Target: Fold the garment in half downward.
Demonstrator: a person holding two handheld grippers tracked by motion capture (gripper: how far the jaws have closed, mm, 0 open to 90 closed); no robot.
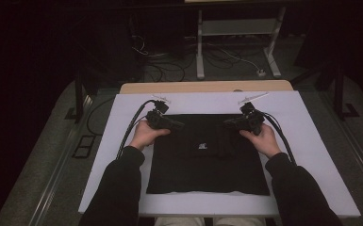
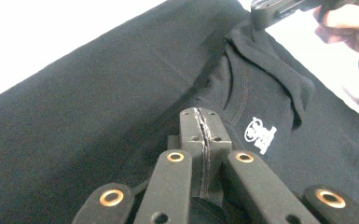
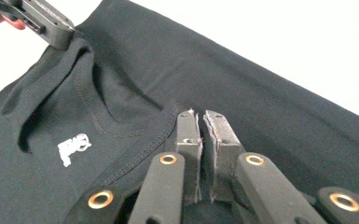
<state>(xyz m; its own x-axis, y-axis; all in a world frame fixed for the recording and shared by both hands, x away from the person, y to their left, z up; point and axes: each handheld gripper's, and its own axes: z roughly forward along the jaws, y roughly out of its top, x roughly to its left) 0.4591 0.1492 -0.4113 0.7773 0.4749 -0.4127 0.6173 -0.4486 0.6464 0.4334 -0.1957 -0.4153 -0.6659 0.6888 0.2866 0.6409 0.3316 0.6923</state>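
Black T-shirt (image 1: 202, 155), folded into a rectangle at the centre of the white board (image 1: 311, 141), small white logo (image 1: 202, 147) facing up; ribbed collar and seam stitching visible in my gripper views. My left gripper (image 1: 175, 125), at the shirt's 10 o'clock corner, has its jaws pressed together on the fabric. My right gripper (image 1: 230, 124), at 2 o'clock, is likewise clamped on the cloth.

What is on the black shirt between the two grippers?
On the black shirt, the high view shows a small white logo between left gripper and right gripper.
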